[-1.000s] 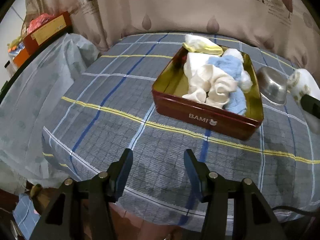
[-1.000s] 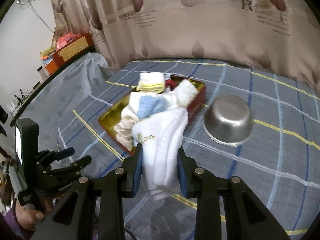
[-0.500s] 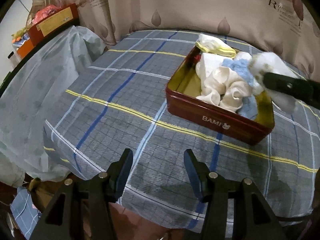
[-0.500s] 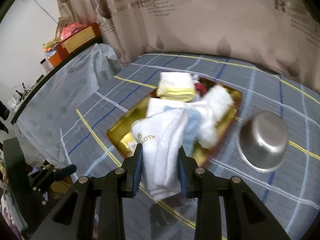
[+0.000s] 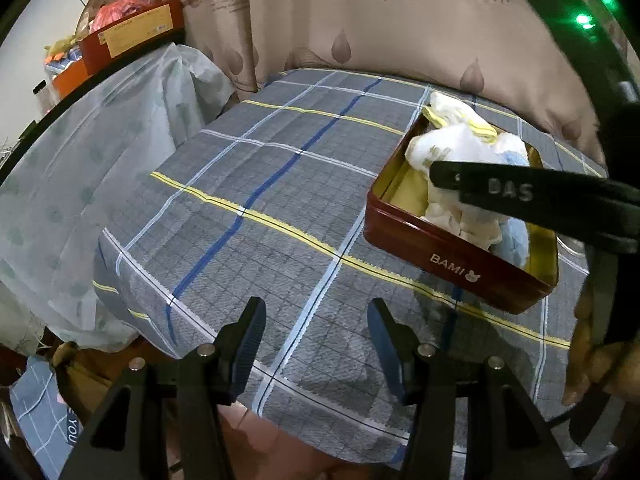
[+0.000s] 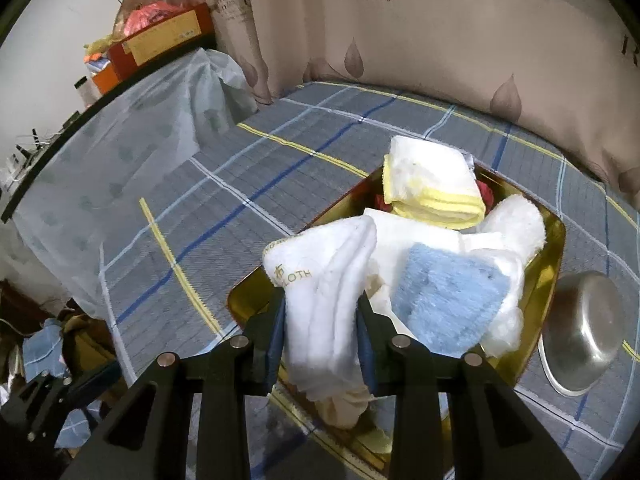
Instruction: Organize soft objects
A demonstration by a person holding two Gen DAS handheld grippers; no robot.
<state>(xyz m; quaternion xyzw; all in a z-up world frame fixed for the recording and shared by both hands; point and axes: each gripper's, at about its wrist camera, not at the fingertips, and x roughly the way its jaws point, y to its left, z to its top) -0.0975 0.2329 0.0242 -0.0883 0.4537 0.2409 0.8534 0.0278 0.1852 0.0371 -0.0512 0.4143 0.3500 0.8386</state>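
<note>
A red tin with a gold inside (image 5: 456, 256) sits on the plaid bed, holding several cloths. My right gripper (image 6: 320, 328) is shut on a folded white towel (image 6: 328, 292) and holds it above the tin's near left part (image 6: 244, 300). In the tin lie a light blue cloth (image 6: 444, 300), a white and yellow folded cloth (image 6: 432, 184) and other white cloths. In the left wrist view the right gripper's black finger (image 5: 520, 192) crosses over the tin with the towel (image 5: 452, 152). My left gripper (image 5: 316, 344) is open and empty, low over the bed's near edge.
A steel bowl (image 6: 580, 328) lies upside down on the bed right of the tin. A plastic-covered surface (image 5: 80, 152) stands to the left, with a red box (image 5: 132, 32) behind it. A curtain hangs behind the bed.
My right gripper has carried the white towel leftward and forward, from beside the bowl to over the tin. My left gripper has stayed open and shifted slightly left.
</note>
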